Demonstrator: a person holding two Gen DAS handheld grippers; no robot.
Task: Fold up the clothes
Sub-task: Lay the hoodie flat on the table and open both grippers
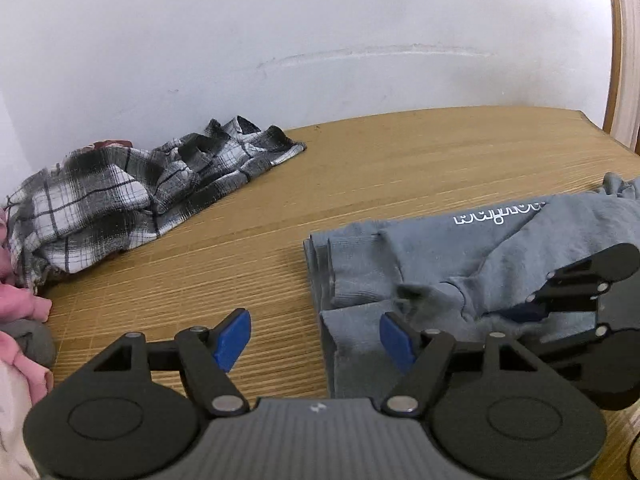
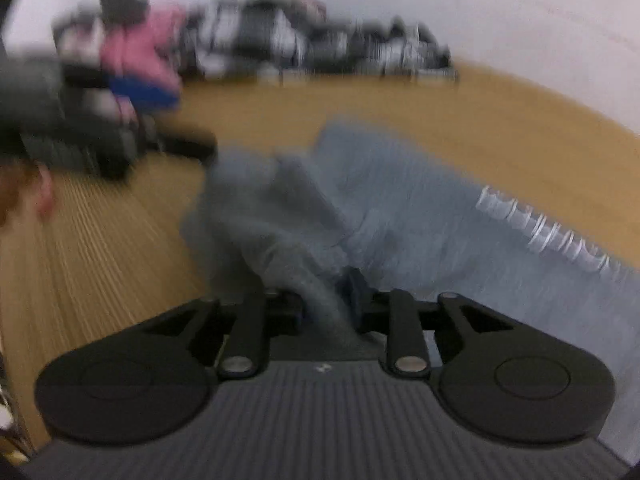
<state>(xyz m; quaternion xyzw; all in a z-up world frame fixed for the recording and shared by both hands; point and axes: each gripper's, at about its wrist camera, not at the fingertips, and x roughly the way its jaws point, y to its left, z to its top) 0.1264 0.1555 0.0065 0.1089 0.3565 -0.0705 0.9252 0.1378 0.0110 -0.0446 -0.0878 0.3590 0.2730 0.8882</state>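
A white wall (image 1: pixel 320 40) is standing behind a wooden surface (image 1: pixel 400 160) with a fine striped grain. In the left wrist view, a plaid shirt (image 1: pixel 140 192) is lying crumpled at the far left of the surface, against the wall, and some pink clothes (image 1: pixel 20 300) are showing at the left edge. The grey sweatshirt (image 1: pixel 400 264) is lying near the right edge of the surface, already partly folded, with its layered edge turned to the left. The left claw (image 1: pixel 316 338) is hanging open just above the sweatshirt's near left corner; one blue pad is over bare wood, the other over the cloth, and nothing is between them. The right claw (image 1: pixel 532 312) is reaching into the folds from the right.

In the right wrist view, which is strongly blurred, the right claw (image 2: pixel 324 300) is pinching a ridge of the grey sweatshirt (image 2: pixel 400 208), and the cloth is rising up between its pads.

I think the step is carrying this gathered part over the body of the garment. To do it well, the right claw should be keeping its grip firm and moving low and evenly, while the left claw is pressing the folded edge so the layers are not sliding.

White printed letters (image 1: pixel 500 214) are visible on the sweatshirt, but they are upside down and too small for reading; in the right wrist view they are only smeared strokes.
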